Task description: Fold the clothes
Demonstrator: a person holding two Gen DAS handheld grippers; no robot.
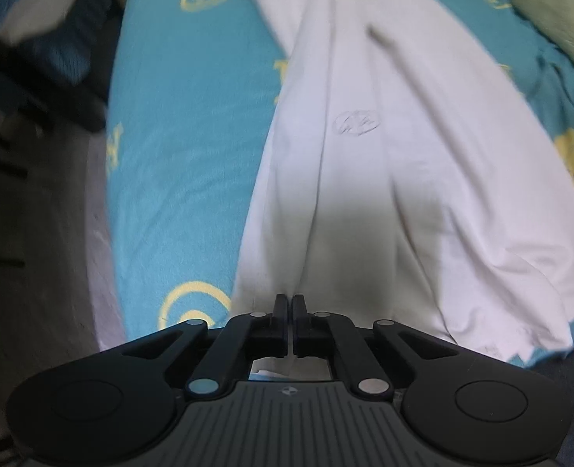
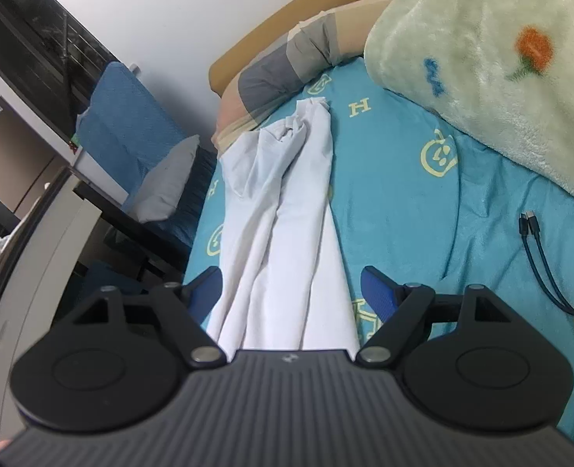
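Observation:
A white garment (image 1: pixel 384 148) lies lengthwise on a teal bedsheet (image 1: pixel 193 136) with yellow prints. My left gripper (image 1: pixel 290 301) has its black fingers pressed together at the garment's near edge, the cloth rising from them; the view is blurred. In the right wrist view the same white garment (image 2: pixel 287 214) lies folded into a long strip running away from me. My right gripper (image 2: pixel 291 284) is open, its blue-padded fingers (image 2: pixel 376 288) on either side of the strip's near end.
A pale green fleece blanket (image 2: pixel 481 62) lies on the right of the bed. A dark cable (image 2: pixel 539 260) lies on the sheet beside it. A grey and tan pillow (image 2: pixel 287 66) sits by the headboard. A blue cushion (image 2: pixel 123 128) and dark furniture stand left of the bed.

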